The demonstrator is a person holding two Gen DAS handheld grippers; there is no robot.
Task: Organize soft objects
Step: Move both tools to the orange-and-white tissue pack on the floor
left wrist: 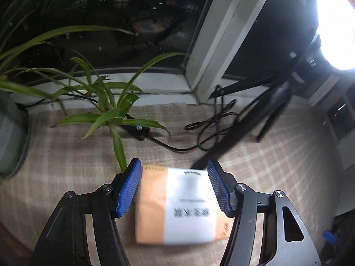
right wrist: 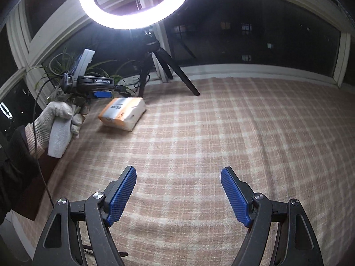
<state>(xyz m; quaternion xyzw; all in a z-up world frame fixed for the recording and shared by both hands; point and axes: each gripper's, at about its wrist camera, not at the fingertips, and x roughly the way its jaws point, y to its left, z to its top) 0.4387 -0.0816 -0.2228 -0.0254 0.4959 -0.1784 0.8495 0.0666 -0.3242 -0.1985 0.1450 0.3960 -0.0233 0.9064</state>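
**Operator:** I'm looking along the left gripper [left wrist: 174, 188] now. Its blue pads are sitting on either side of the tissue pack [left wrist: 177, 206], an orange-and-white soft pack lying on the checked cloth [left wrist: 277, 155]. The picture is blurred there, so I'm not able to say whether the pads are pressing on the pack or only flanking it.

**Observer:** What is crowding the pack?

**Operator:** Just beyond the pack, a spider plant [left wrist: 106, 110] is trailing its leaves, one leaf reaching down to the pack's far left corner. Beyond the pack to the right, a black cable [left wrist: 213, 124] is lying in loops, and a dark tripod leg [left wrist: 235, 137] is slanting down to the pack's far right corner. The window frame [left wrist: 221, 44] is standing further behind all of that.

**Observer:** And the other side?

**Operator:** The right gripper [right wrist: 178, 194] is hovering well apart from the pack, jaws spread wide with only cloth between them. From there I'm seeing a gloved hand [right wrist: 60, 119] holding the left tool's grip beside the pack, and the ring light [right wrist: 137, 2] is glaring above and behind the pack on its tripod.
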